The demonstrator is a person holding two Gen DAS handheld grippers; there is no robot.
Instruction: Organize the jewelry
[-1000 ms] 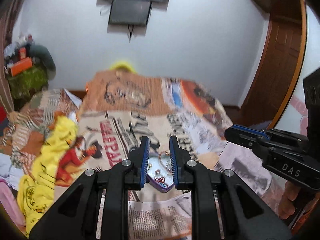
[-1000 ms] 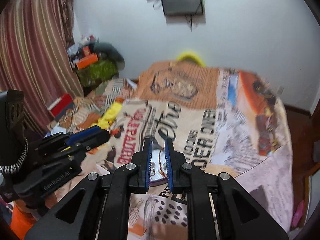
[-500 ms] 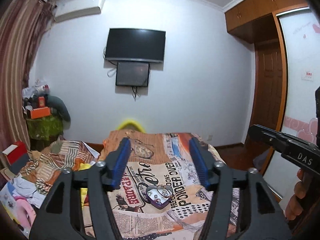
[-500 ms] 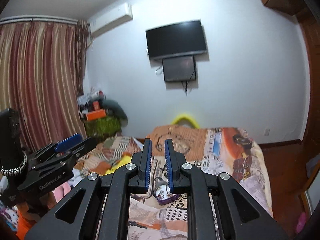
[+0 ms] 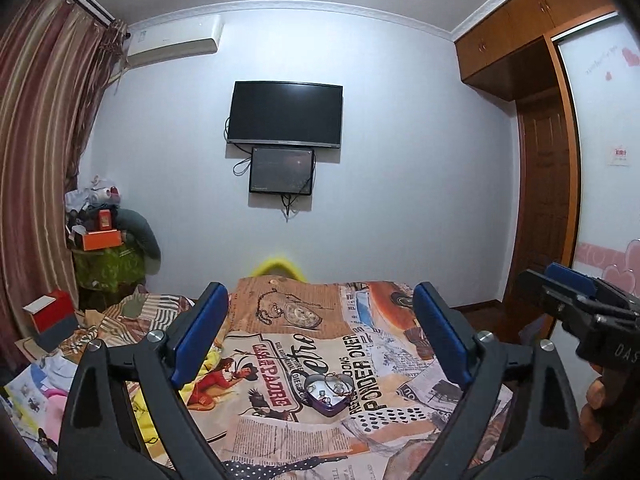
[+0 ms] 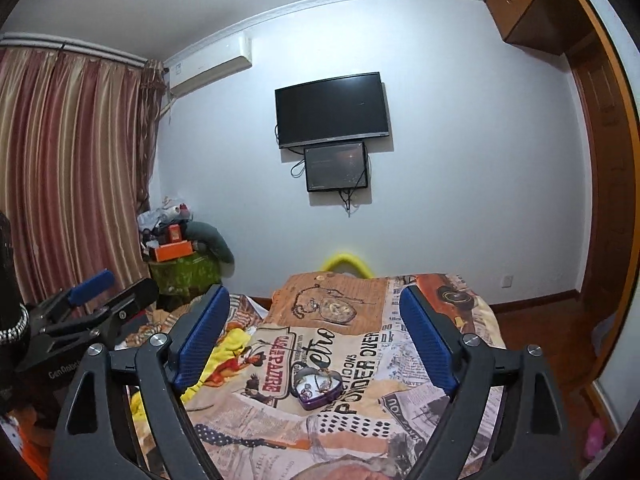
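Note:
A purple heart-shaped jewelry box (image 5: 326, 393) lies open on the printed bedspread (image 5: 280, 432), with several small pieces of jewelry inside. It also shows in the right wrist view (image 6: 316, 389). My left gripper (image 5: 322, 338) is open and empty, held well back from and above the box. My right gripper (image 6: 316, 334) is open and empty at a similar distance. Each gripper shows at the edge of the other's view: the right one (image 5: 576, 300) and the left one (image 6: 100, 296).
The bed's far end meets a white wall with a television (image 5: 285, 115) and a smaller screen (image 5: 281, 171). Cluttered boxes and clothes (image 5: 100, 240) stand at the left by striped curtains (image 6: 68, 176). A wooden door and wardrobe (image 5: 544, 208) stand at the right.
Both grippers pulled up and back from the heart box and tilted level. The left opened half a second ago and widened; the right opened just now.

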